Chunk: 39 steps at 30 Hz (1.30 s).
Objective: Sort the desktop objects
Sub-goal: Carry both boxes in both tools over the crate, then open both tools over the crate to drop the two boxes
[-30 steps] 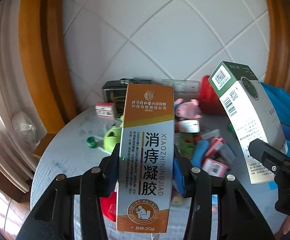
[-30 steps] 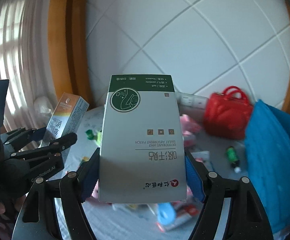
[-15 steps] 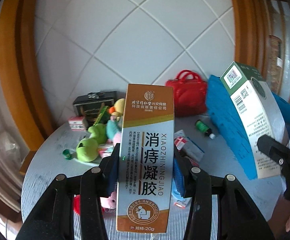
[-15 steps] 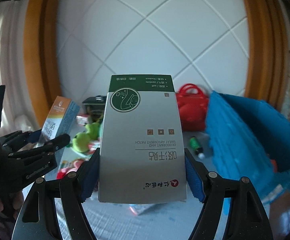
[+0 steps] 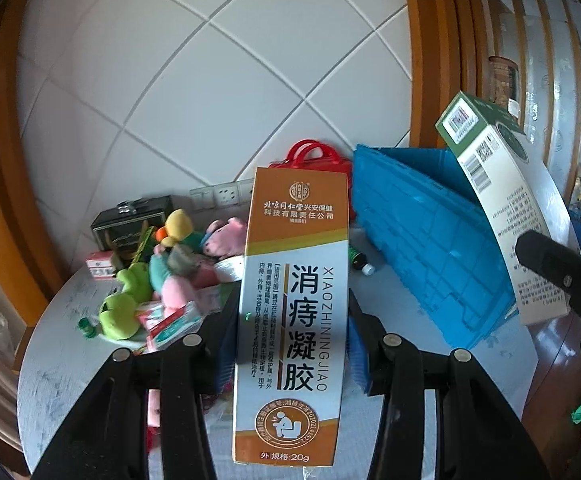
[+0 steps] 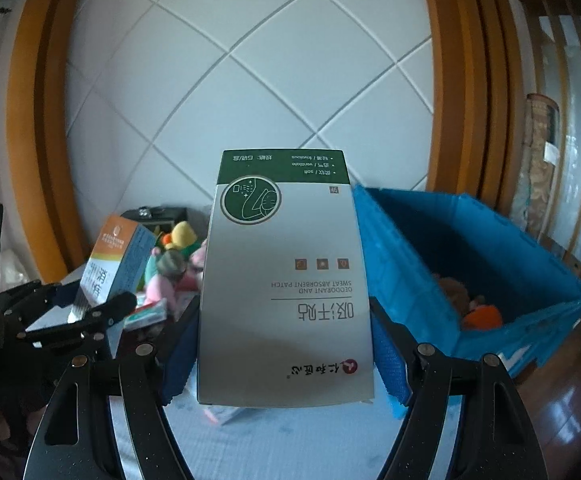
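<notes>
An orange-and-white ointment carton (image 5: 290,320) is held upright between the blue pads of the left gripper (image 5: 290,344), its jaws set narrow against the carton's long sides. A wider green-and-white sweat-patch box (image 6: 284,280), its print upside down, is clamped between the pads of the right gripper (image 6: 284,344), the jaws standing wide apart on it. Both cartons are carried above the round grey table (image 5: 62,364). Toward the table's far left edge a heap of plush toys (image 5: 162,264) and small packets is seen, with a black case (image 5: 130,220) behind it. A red handbag (image 5: 310,158) stands at the far edge. A blue crate (image 6: 470,248) stands at the table's right edge, with an orange object (image 6: 482,316) inside it.
</notes>
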Motion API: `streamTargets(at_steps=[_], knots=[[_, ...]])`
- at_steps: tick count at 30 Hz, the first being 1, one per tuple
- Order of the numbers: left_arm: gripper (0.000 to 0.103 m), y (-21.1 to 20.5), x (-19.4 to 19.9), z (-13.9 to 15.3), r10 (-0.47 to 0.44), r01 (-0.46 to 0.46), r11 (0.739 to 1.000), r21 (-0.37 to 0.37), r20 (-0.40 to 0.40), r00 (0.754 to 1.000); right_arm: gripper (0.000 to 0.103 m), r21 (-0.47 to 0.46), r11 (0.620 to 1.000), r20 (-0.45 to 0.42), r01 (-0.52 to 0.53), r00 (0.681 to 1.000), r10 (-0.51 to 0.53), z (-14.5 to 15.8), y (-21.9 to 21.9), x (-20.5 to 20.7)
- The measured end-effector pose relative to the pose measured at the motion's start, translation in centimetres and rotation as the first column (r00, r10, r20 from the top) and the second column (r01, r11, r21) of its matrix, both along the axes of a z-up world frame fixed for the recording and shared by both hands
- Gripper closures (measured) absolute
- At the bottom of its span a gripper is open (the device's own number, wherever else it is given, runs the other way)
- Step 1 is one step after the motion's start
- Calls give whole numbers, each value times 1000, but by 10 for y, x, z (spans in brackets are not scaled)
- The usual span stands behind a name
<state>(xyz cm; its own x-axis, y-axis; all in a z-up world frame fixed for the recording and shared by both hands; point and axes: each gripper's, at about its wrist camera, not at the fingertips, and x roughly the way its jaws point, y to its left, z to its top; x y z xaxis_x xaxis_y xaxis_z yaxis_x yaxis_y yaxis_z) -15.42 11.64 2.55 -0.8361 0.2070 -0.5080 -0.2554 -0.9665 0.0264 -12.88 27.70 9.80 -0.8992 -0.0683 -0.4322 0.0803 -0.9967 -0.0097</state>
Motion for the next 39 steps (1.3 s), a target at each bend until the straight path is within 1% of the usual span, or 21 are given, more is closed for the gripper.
streamTargets(at_steps=[5, 8, 11, 15, 19, 20, 21, 23, 25, 28, 30, 33, 36, 38, 39], knots=[[57, 60, -13, 11, -2, 2, 1000, 30, -29, 1000, 27, 0, 1000, -34, -4, 999, 4, 5, 61, -16], [58, 111, -23, 19, -11, 13, 999, 31, -49, 999, 27, -6, 1000, -42, 3, 999, -3, 7, 109, -31], [58, 168, -35, 31, -27, 30, 999, 37, -78, 997, 27, -12, 999, -62, 36, 997, -37, 11, 163, -41], [57, 242, -56, 46, -65, 70, 994, 89, -59, 996, 27, -3, 995, -48, 102, 994, -102, 13, 239, -62], [57, 308, -74, 55, -93, 97, 992, 80, -41, 995, 27, 8, 986, -5, 165, 986, -165, 5, 306, -81], [57, 323, -79, 53, -101, 103, 992, 70, -24, 995, 27, 11, 984, 10, 177, 984, -177, 2, 320, -89], [57, 342, -89, 50, -115, 114, 992, 53, 21, 993, 27, 17, 982, 31, 187, 982, -187, -2, 331, -95], [58, 367, -105, 40, -138, 133, 990, 52, 113, 984, 27, 18, 980, 78, 199, 977, -200, -12, 353, -109], [58, 397, -127, 28, -154, 151, 988, 28, 222, 963, 27, 7, 980, 132, 199, 971, -198, -24, 375, -130], [58, 428, -157, 17, -145, 153, 988, 1, 323, 935, 27, 23, 980, 201, 199, 959, -199, -33, 399, -159], [58, 442, -175, 12, -121, 136, 991, -15, 370, 921, 27, 32, 983, 239, 179, 954, -182, -32, 404, -172], [58, 458, -192, 7, -100, 129, 991, -46, 410, 907, 27, 52, 989, 302, 136, 942, -146, -33, 410, -197], [58, 467, -203, -4, -98, 140, 989, -55, 475, 874, 27, 92, 990, 384, 111, 913, -138, -44, 412, -220], [58, 473, -204, -11, -90, 145, 987, -73, 497, 863, 27, 105, 989, 428, 102, 893, -137, -55, 416, -230], [58, 474, -204, -15, -89, 147, 986, -76, 505, 858, 27, 105, 990, 444, 96, 886, -133, -59, 412, -229]])
